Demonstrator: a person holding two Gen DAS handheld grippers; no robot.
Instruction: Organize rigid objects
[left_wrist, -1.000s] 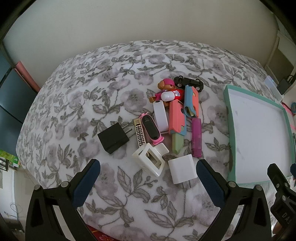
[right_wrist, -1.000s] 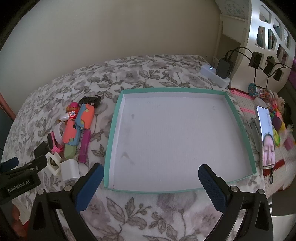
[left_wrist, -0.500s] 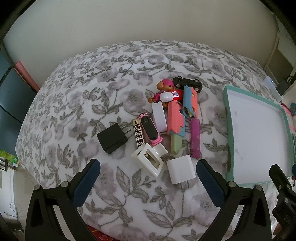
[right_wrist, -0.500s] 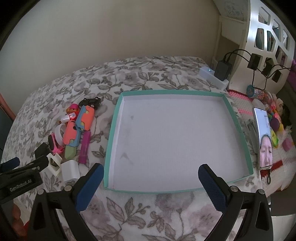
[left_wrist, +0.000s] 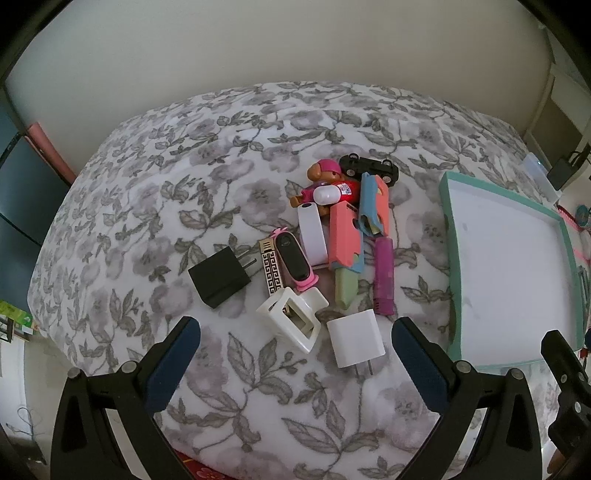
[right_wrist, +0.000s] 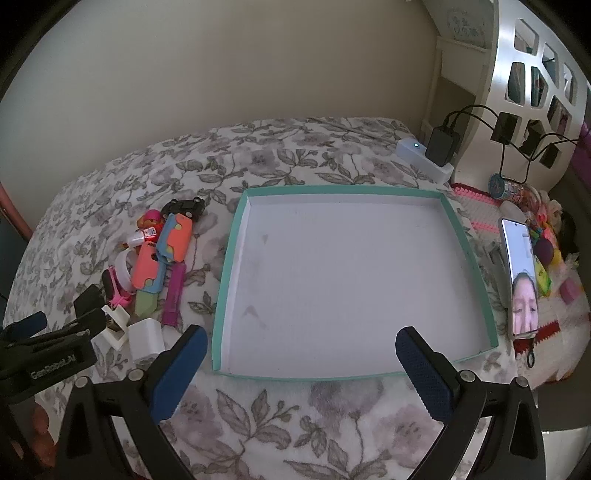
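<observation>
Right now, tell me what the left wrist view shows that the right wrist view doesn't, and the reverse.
Only the left wrist view shows the patterned strip and the black charger's prongs. Only the right wrist view shows the whole teal tray, with nothing in it, the phone and the power strip. Both show the white charger, white hair clip, purple tube, toy car and floral bedspread.

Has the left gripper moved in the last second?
Yes. In the left wrist view the tray and the white charger slid right to left, then back toward the right, so the open left gripper swung slightly sideways and back.
</observation>
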